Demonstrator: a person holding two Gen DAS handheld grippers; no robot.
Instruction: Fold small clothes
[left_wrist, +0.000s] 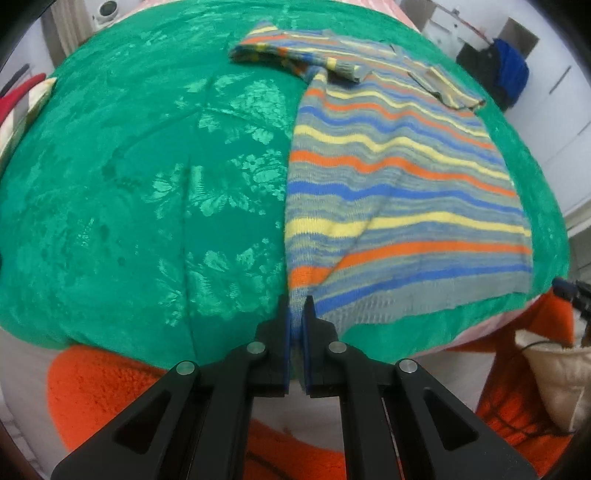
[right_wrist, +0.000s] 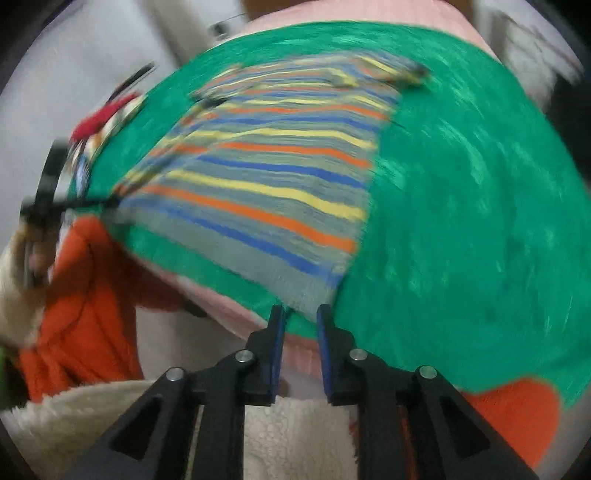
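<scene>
Left wrist view, left to right: green floral cover (left_wrist: 147, 177) spread over the work surface, bare on the left. To its right lies the striped knit top (left_wrist: 399, 177), mostly flat, hem toward the camera, 1 sleeve (left_wrist: 295, 55) folded across at the far end. A diagonal crease runs up from the near-left hem corner, which is lifted off the cover.

Left gripper (left_wrist: 297, 306): fingers nearly together, pinching that hem corner; knit fabric sits between the blue pads. Judgement: the corner is held so the left edge can be carried over for a fold.

Right wrist view, blurred: orange fleece (right_wrist: 74, 295) at lower left, then the same top (right_wrist: 266, 184), then bare cover.

Right gripper (right_wrist: 300, 314): fingers narrowly apart, nothing clamped. They sit at the cover's near edge, just short of the hem's right corner; contact with the knit cannot be confirmed. Judgement: placed to take the matching corner.
</scene>
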